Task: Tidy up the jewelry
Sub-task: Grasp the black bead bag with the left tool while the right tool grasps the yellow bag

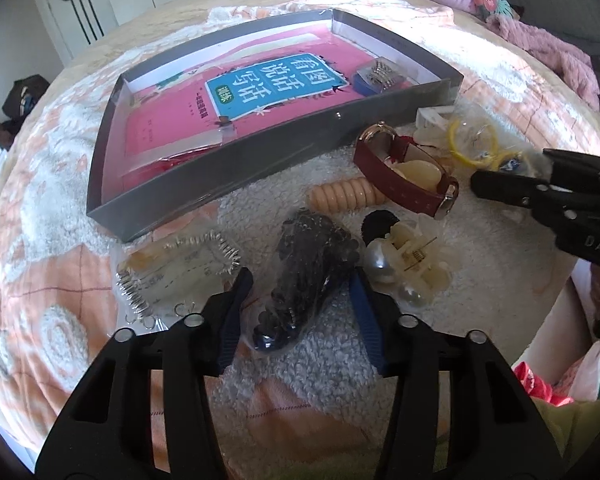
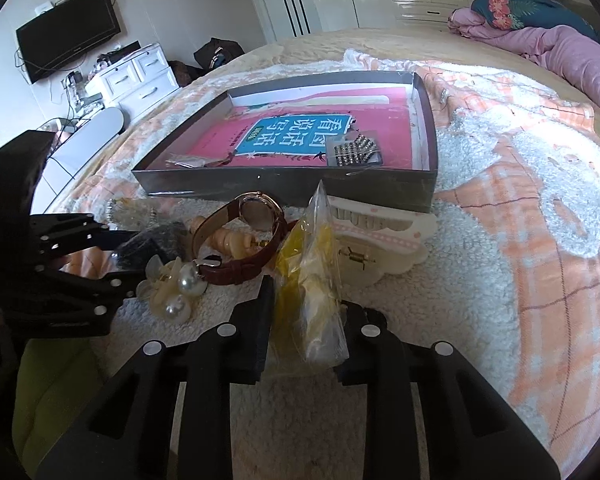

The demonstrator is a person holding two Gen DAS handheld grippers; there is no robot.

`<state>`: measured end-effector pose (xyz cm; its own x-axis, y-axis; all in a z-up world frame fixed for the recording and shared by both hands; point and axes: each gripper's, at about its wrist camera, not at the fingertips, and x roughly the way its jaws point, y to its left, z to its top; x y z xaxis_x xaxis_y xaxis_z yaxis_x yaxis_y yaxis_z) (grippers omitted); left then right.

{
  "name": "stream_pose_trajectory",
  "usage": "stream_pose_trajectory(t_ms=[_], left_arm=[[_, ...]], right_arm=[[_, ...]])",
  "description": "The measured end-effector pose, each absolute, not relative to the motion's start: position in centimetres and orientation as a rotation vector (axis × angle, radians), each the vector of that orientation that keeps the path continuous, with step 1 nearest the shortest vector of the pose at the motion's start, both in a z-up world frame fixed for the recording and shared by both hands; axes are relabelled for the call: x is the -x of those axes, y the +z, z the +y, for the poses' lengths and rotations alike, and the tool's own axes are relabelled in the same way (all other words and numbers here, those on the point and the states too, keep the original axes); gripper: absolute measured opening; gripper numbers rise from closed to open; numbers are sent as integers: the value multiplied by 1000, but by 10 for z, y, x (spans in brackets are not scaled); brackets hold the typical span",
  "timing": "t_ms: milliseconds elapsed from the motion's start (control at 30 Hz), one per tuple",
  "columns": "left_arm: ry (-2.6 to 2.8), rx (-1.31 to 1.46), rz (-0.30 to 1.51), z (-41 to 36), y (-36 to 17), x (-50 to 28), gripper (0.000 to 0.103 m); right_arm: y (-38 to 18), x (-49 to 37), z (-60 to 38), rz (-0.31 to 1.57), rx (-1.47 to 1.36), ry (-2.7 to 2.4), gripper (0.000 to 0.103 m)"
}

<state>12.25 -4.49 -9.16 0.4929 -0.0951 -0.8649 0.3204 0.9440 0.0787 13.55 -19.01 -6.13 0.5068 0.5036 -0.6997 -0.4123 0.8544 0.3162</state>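
A clear bag of dark beads lies on the fluffy blanket between the blue pads of my left gripper. The right pad touches it, the left pad stands a little clear, so this gripper is open. My right gripper is shut on a clear bag of yellow rings, which stands upright between its fingers. In the left wrist view the right gripper comes in from the right edge. The grey tray holds a pink book and a rhinestone piece.
Around the bags lie a red-strapped watch, a pearl hair claw, a peach coil hair tie, a bagged silver chain and a cream hair clip. A pink quilt is heaped at the bed's far end.
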Motion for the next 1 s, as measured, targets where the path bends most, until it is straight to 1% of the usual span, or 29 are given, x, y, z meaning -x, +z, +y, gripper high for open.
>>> stream_pose_trajectory(t_ms=[33, 100, 167, 500, 1000], left_arm=[[-254, -247, 1021, -46, -91, -121, 35], [-258, -251, 1000, -47, -88, -117, 23], [-263, -243, 988, -46, -85, -115, 21], [-306, -121, 957, -30, -64, -99, 19], [-255, -19, 853, 2, -27, -85, 19]], right_arm=[[-60, -134, -191, 878, -115, 552, 23], [-57, -130, -196, 872, -120, 543, 23], [-55, -128, -202, 866, -127, 536, 23], [-39, -118, -218, 837, -137, 506, 23], [-7, -113, -210, 782, -111, 525, 23]])
